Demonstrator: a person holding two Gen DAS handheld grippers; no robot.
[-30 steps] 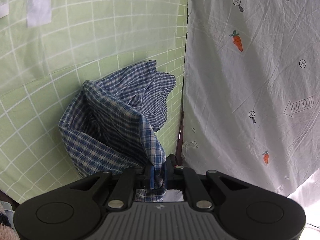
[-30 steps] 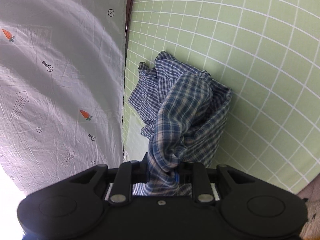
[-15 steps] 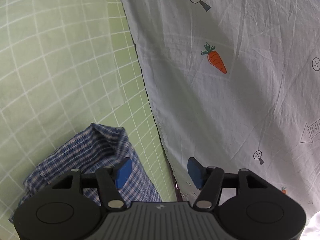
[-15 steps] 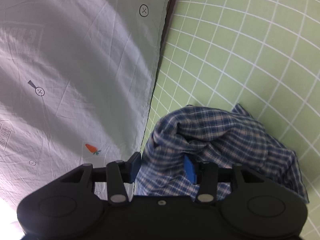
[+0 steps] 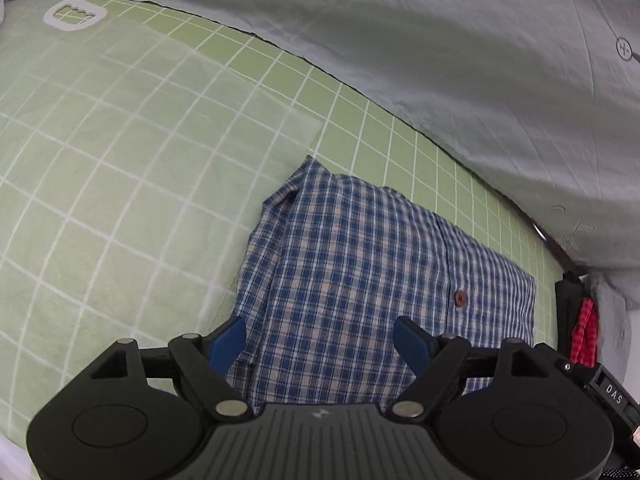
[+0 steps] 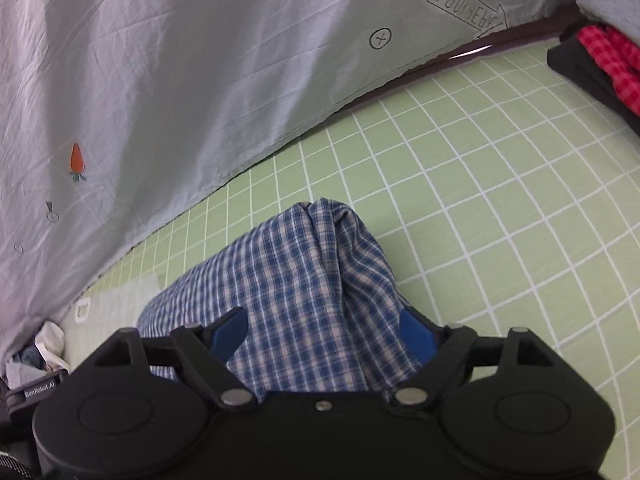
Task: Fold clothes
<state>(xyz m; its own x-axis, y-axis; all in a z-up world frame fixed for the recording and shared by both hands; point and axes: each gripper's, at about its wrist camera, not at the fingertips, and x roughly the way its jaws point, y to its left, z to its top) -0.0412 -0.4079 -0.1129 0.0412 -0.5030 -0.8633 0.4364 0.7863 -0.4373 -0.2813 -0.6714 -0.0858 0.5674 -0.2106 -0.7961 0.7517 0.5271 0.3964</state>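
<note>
Plaid shirt [image 5: 360, 272] on green sheet [image 5: 120, 160]

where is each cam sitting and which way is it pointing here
Left wrist: sits on the left tool, angled down over the folded plaid shirt on the green grid sheet; only its own opening blue fingers show.
Right wrist: sits on the right tool, angled down at the shirt's bunched end; its fingers are opening too, gripping nothing.
Shared: shirt, green sheet, grey carrot-print sheet, red and black clothes.
</note>
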